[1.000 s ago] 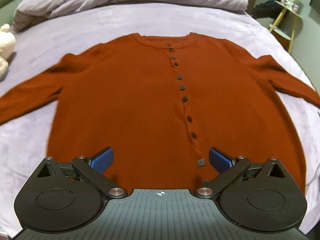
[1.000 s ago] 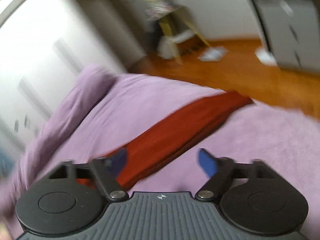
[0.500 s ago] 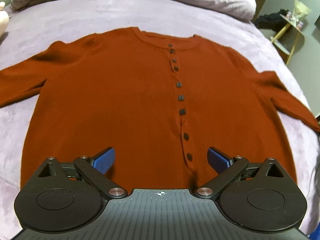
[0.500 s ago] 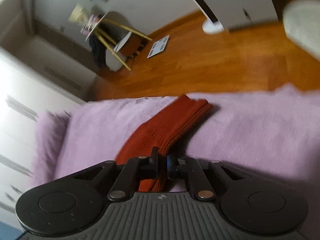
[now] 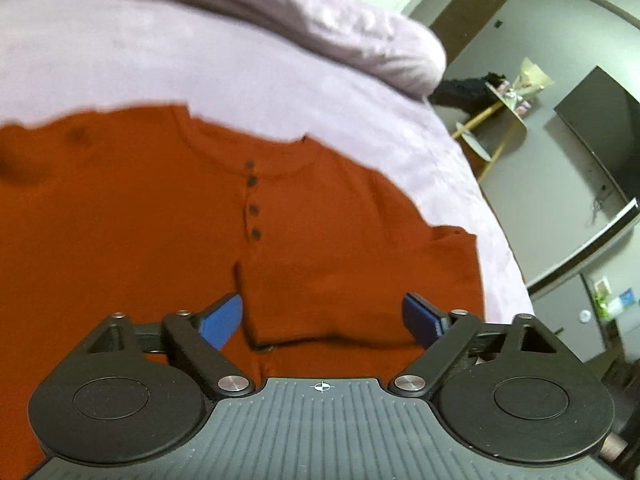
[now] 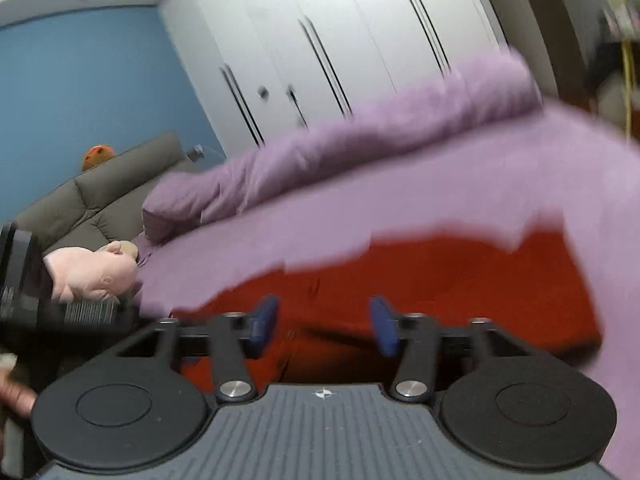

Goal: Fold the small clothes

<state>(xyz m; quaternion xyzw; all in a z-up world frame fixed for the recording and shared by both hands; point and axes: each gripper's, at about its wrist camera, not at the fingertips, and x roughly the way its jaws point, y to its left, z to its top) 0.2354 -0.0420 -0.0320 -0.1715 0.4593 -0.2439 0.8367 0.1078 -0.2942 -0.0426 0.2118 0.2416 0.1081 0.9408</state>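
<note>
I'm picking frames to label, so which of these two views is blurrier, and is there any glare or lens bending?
Right wrist view: heavier motion blur, smearing the red cardigan; bright glare on the white wardrobe. Left wrist view: milder blur, buttons still distinct; fisheye bends the bed.

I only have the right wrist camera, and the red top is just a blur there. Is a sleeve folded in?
Observer: Yes. The left wrist view shows one sleeve lying folded across the front of the cardigan.
Operator: Does it cover the buttons?
Observer: Probably the lower ones. Four buttons show below the neckline, and the row ends at the sleeve's edge.
Operator: What about the left gripper?
Observer: The left gripper is open, pointed at the folded sleeve and holding nothing.
</note>
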